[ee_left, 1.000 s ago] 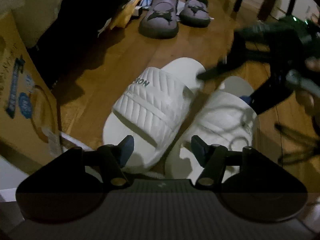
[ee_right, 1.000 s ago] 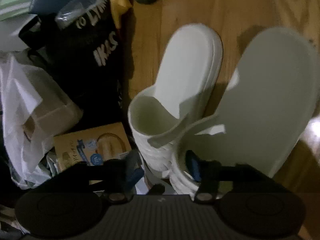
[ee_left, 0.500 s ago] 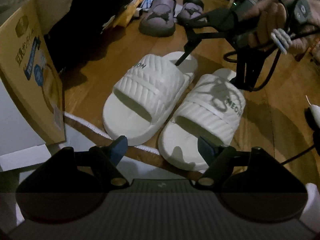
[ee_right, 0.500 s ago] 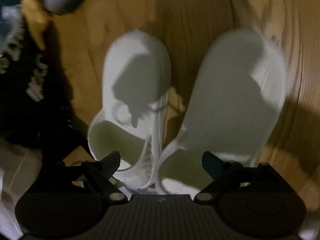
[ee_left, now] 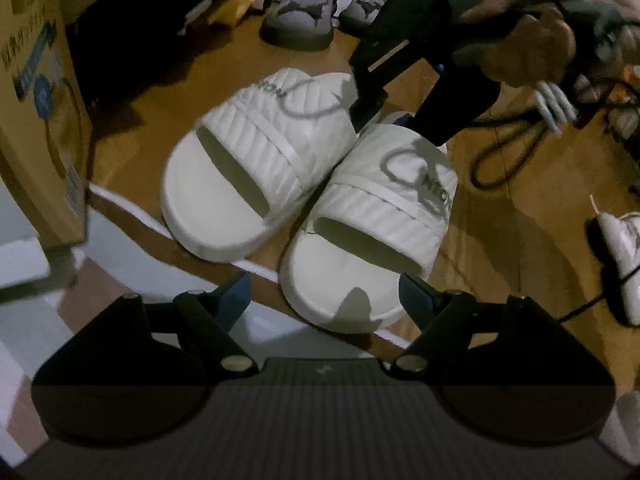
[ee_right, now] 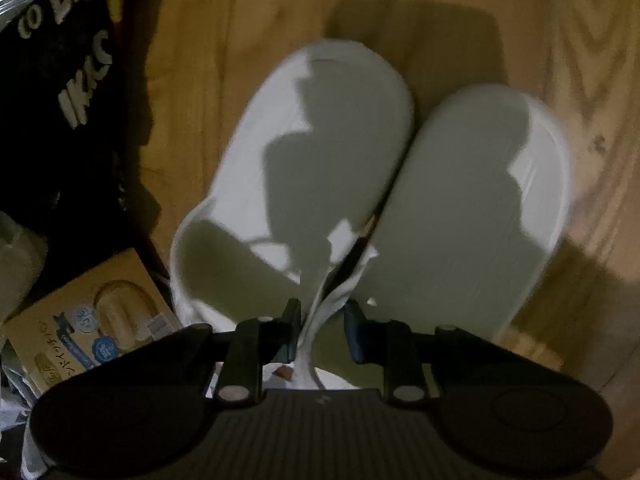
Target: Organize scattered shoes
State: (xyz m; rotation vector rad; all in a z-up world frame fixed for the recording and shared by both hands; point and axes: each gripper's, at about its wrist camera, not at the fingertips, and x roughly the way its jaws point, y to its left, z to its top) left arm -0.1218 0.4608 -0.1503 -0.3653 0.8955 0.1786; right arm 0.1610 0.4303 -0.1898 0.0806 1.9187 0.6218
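Observation:
Two white slide slippers lie side by side on the wooden floor, toes toward my left gripper. The left slipper point(ee_left: 260, 152) point(ee_right: 320, 152) sits nearer the cardboard box, and the right slipper point(ee_left: 384, 216) point(ee_right: 472, 200) touches it. My left gripper point(ee_left: 326, 292) is open, low in front of the right slipper's toe, holding nothing. My right gripper point(ee_right: 322, 322) comes down from above, shut on the inner strap edges of both slippers, which are pinched together. In the left wrist view the right gripper point(ee_left: 372, 92) shows as a dark body behind the straps, held by a hand point(ee_left: 528, 48).
A cardboard box point(ee_left: 36, 100) point(ee_right: 92, 320) stands at the left beside a black bag point(ee_right: 60, 80). A pair of grey slippers point(ee_left: 298, 20) sits further back. A black cable point(ee_left: 508, 152) loops on the floor at right, near a white shoe point(ee_left: 624, 248).
My right gripper went from open above the slippers to shut on their inner strap edges. The two slippers now press together. The left gripper stayed open.

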